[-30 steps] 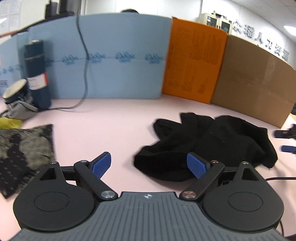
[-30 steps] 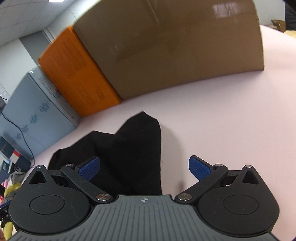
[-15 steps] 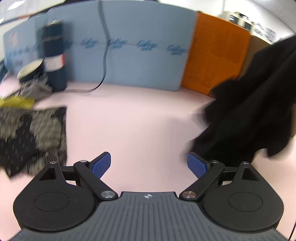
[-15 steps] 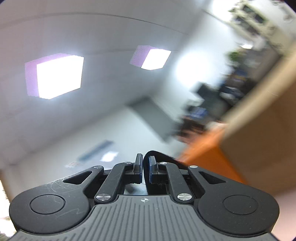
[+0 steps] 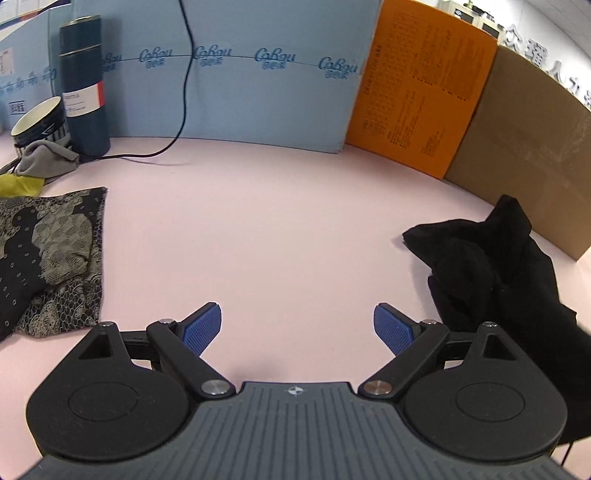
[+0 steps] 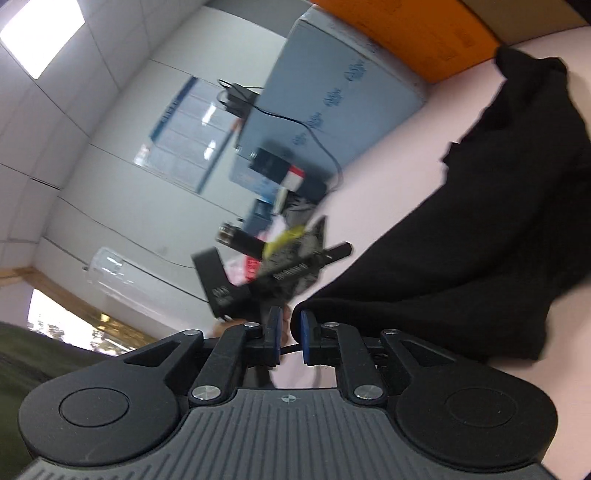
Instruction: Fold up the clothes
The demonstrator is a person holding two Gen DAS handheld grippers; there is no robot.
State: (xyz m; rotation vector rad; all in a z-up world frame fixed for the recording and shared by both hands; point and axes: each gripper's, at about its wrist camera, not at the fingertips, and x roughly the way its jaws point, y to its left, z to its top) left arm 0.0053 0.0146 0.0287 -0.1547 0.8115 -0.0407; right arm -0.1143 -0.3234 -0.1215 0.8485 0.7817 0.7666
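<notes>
Black garment [image 5: 491,273] — crumpled, bunched heap on pink table [image 5: 280,236].

I am looking at a pale pink tabletop [image 5: 280,221] that is taking up the foreground, with a blue foam panel [image 5: 236,85], an orange board [image 5: 417,88] and a brown cardboard sheet [image 5: 528,147] standing edge to edge behind it. Beyond them, I am seeing white tiled walls [image 6: 92,140], a glazed partition [image 6: 184,133] and a ceiling light panel [image 6: 40,33] shining.
</notes>
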